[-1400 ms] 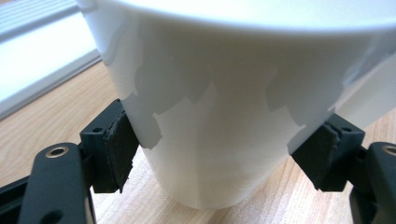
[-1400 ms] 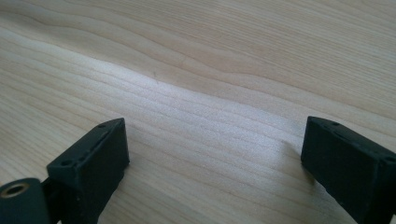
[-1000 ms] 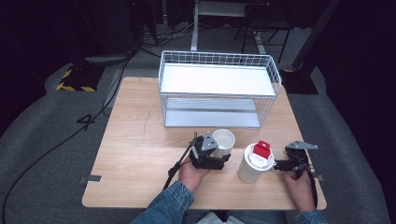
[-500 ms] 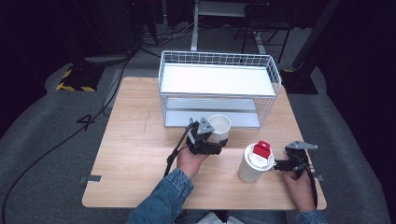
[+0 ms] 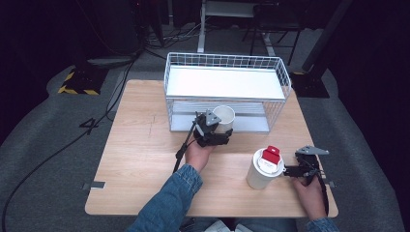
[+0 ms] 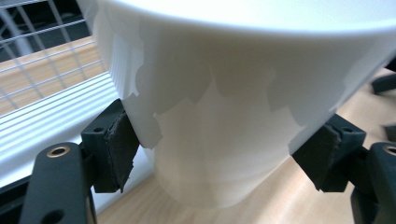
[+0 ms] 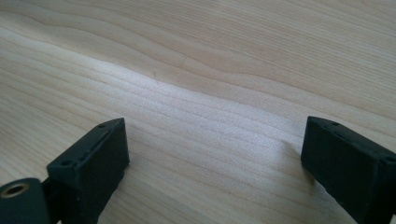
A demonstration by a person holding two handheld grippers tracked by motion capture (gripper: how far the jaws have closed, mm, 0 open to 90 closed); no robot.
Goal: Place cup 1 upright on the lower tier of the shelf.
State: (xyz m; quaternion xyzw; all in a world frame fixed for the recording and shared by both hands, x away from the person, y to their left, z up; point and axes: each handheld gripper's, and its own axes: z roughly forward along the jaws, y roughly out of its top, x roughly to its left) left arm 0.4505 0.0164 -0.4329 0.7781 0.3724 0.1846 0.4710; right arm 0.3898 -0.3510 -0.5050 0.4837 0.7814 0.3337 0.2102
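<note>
High view looked forward and down over the whole table (image 5: 130,164). Left gripper view sat close against the white cup (image 6: 224,102), also seen from above. Right gripper view faced bare tabletop, near.

In the left gripper view the white cup (image 6: 233,93) is cut off at twelve o'clock, rim unseen. From above, we cannot see its base behind the left gripper (image 5: 216,137). The lidded cup's (image 5: 263,169) red label is illegible.
</note>
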